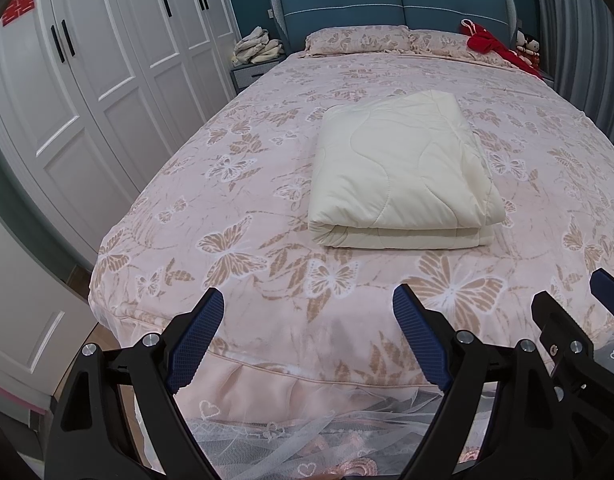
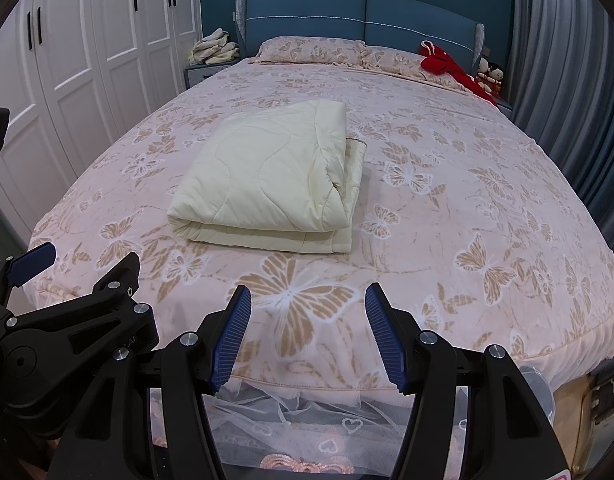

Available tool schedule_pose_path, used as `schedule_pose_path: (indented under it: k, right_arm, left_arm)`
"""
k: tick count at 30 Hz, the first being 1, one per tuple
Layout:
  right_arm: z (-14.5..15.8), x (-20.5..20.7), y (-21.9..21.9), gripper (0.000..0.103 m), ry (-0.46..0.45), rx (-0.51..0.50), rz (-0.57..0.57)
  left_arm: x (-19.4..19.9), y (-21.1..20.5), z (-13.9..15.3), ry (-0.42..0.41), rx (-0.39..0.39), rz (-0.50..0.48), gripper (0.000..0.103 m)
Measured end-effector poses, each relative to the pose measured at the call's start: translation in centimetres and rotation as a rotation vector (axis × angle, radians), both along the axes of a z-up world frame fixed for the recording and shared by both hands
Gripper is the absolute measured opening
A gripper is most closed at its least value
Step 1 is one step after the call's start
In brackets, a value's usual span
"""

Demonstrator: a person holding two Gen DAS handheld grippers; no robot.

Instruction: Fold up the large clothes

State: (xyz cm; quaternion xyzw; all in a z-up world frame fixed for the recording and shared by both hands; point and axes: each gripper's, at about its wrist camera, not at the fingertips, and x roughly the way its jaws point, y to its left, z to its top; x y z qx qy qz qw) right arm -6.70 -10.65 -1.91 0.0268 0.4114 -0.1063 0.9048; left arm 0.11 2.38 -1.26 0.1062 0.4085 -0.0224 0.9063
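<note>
A cream quilted blanket [image 1: 399, 172] lies folded into a thick rectangle in the middle of the bed [image 1: 235, 184]. It also shows in the right wrist view [image 2: 271, 176], its folded edge toward me. My left gripper [image 1: 307, 300] is open and empty above the foot of the bed, well short of the blanket. My right gripper [image 2: 307, 296] is open and empty, beside the left one over the foot edge. The right gripper shows at the right edge of the left wrist view [image 1: 575, 300], and the left gripper at the left edge of the right wrist view [image 2: 87, 264].
The bed has a pink butterfly bedspread and a lace skirt [image 2: 291, 412]. Two pillows [image 1: 359, 40] lie at the blue headboard [image 1: 395, 0]. A red garment [image 1: 495, 46] and dolls [image 2: 489, 74] sit at the far right. White wardrobes [image 1: 91, 64] stand left. A nightstand holds piled clothes [image 1: 257, 46]. Grey curtains [image 2: 563, 80] hang right.
</note>
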Motion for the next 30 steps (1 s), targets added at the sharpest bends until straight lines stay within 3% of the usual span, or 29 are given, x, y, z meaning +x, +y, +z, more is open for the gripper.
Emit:
schedule_pose_path:
  k: [22, 30]
  right_arm:
    - [-0.02, 0.01, 0.03, 0.059, 0.001, 0.0, -0.001]
    - [-0.08, -0.3, -0.07, 0.059, 0.002, -0.004, -0.007]
  left_arm:
    - [0.09, 0.34, -0.2, 0.003, 0.004, -0.001, 0.083]
    - [-0.14, -0.19, -0.31, -0.001, 0.003, -0.023, 0.074]
